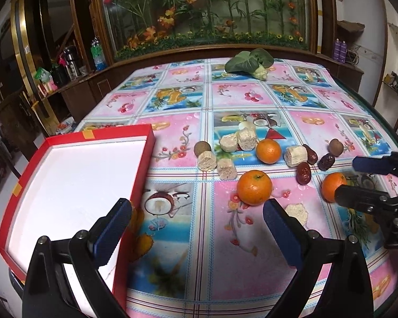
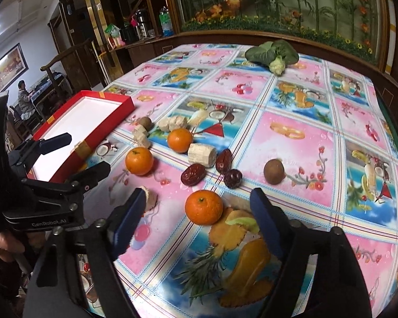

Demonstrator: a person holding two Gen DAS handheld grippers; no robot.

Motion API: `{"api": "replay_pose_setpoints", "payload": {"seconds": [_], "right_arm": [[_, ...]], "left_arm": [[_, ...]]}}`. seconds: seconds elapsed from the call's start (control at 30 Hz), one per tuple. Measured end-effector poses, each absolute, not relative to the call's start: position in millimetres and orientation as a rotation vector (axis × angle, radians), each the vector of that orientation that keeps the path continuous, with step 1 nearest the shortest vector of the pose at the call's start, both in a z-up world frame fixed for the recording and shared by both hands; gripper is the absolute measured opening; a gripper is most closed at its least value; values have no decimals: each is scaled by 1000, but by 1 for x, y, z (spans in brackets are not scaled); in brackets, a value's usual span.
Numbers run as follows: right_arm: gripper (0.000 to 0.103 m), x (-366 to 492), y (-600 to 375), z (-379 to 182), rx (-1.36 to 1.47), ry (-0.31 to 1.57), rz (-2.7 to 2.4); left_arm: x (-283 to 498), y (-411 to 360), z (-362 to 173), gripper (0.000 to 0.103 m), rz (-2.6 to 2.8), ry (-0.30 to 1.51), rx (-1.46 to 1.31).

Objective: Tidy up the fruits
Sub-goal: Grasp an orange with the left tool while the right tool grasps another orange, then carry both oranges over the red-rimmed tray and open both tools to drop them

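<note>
**Right claw brackets a tangerine**

The right gripper [image 2: 197, 210] stands apart around the nearest tangerine [image 2: 203, 207], pads not pressing. The left gripper [image 1: 197, 221] gapes empty beside the red tray [image 1: 143, 164]. Beyond lie 2 more tangerines [image 2: 139, 160], 3 dates [image 2: 193, 175] and a leafy green [image 2: 272, 53].

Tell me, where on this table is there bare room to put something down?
The red box is empty inside. Bare cloth runs between the leafy vegetable at the far end and the fruit cluster, and also to the right beyond the lone brown fruit. It is crowded mid-table around the oranges, dates and pale cut pieces.
</note>
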State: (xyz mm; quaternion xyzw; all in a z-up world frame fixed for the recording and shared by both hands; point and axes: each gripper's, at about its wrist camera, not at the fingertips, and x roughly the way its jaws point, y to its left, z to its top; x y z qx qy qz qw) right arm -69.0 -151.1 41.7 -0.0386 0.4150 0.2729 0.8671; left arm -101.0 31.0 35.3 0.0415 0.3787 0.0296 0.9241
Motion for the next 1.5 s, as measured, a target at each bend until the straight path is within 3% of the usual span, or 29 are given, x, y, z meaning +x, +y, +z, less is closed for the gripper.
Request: {"api": "replay_pose_setpoints", "payload": {"seconds": [0.2, 0.33, 0.4, 0.63, 0.73, 0.8, 0.97, 1.5], "right_arm": [[65, -62, -151, 30, -68, 945, 565], [60, -57, -151, 23, -51, 974, 553], [47, -54, -151, 18, -34, 995, 564], [45, -56, -145, 16, -66, 968, 549], [44, -60, -142, 16, -109, 948, 539], [36, -59, -142, 15, -123, 939, 531], [36, -58, -144, 16, -111, 944, 539], [35, -52, -162, 36, 34, 814, 523]], "left_arm": [[-84, 30, 26, 98, 0, 852, 30], [-71, 21, 19, 92, -17, 892, 39], [-66, 20, 16, 86, -37, 913, 17], [-51, 14, 8, 77, -46, 952, -6], [-51, 11, 9, 69, -57, 941, 9], [-51, 9, 9, 62, -66, 930, 13], [-54, 7, 12, 35, -91, 915, 16], [-144, 96, 83, 35, 126, 668, -50]]}}
